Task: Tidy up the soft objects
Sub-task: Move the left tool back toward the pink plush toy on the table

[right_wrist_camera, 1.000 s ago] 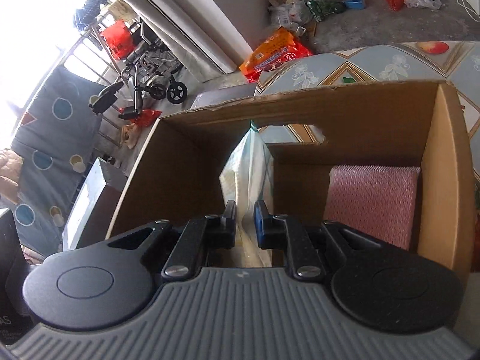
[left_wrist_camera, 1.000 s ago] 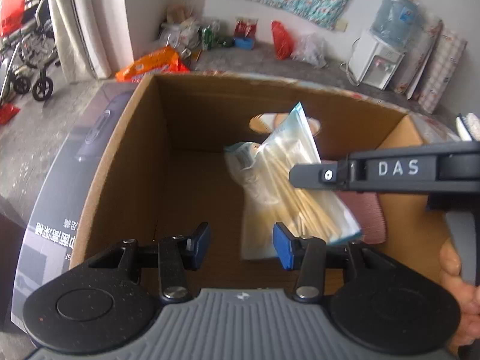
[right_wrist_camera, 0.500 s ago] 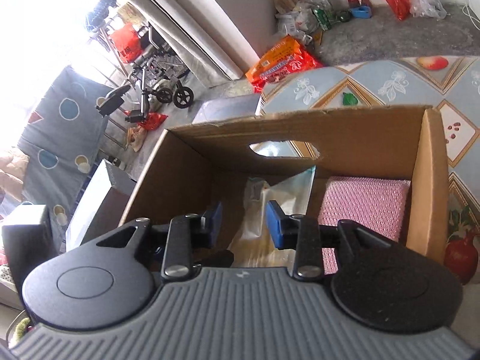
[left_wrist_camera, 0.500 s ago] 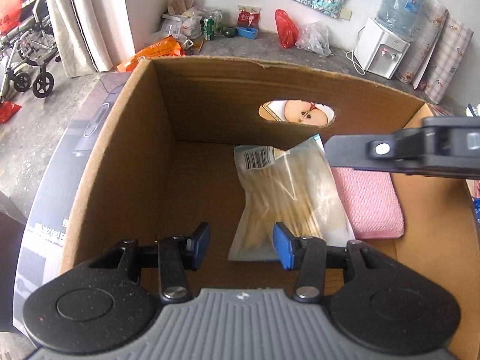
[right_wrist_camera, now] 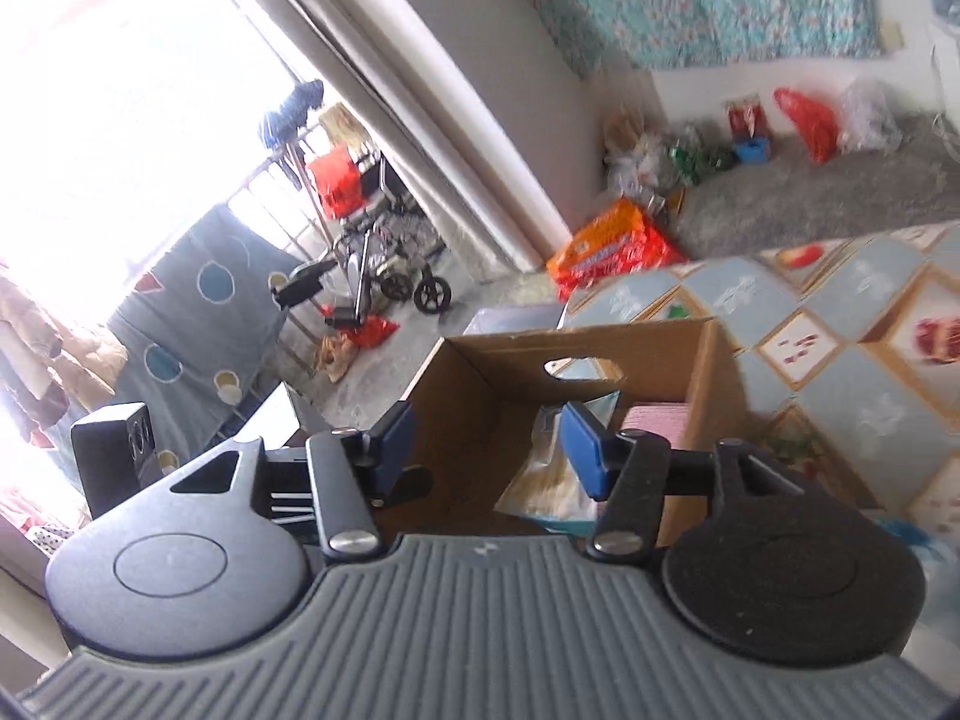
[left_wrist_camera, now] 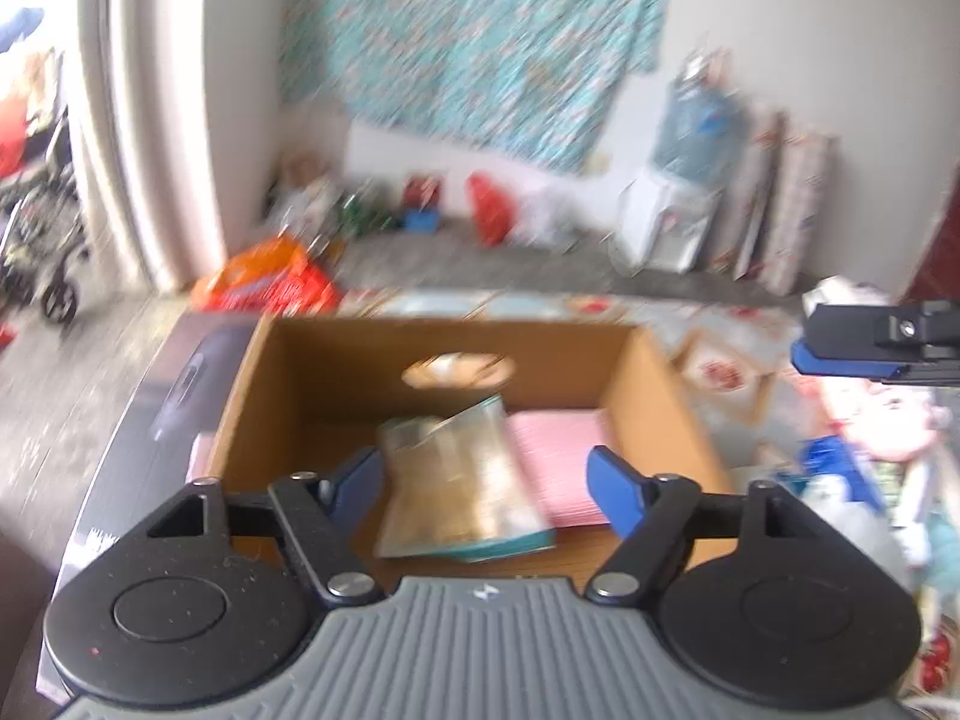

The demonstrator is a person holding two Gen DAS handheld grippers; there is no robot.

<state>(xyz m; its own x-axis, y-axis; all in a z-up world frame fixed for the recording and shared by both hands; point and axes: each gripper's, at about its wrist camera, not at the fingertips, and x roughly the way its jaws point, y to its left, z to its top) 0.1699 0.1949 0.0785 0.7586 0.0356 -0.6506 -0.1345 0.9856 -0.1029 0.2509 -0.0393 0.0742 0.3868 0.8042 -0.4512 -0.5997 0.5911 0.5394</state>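
Patterned tablecloth (right_wrist_camera: 840, 324) and a cluttered floor frame the cardboard box (left_wrist_camera: 258, 408), where the clear packet (left_wrist_camera: 456, 480) now lies dropped beside the pink cloth (left_wrist_camera: 558, 456), below and ahead of both claws, so that item looks stowed. Left gripper (left_wrist_camera: 486, 480) and right gripper (right_wrist_camera: 486, 450) are opening, empty, pulled back from a second ago. Only the left view shows more soft items (left_wrist_camera: 870, 420) out right of its claw; the right view alone shows the bright window (right_wrist_camera: 120, 90).

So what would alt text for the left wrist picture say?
A cardboard box holds a clear plastic packet lying beside a pink pad. The left gripper hangs above it, jaws opening, nothing between them. The picture is blurred.
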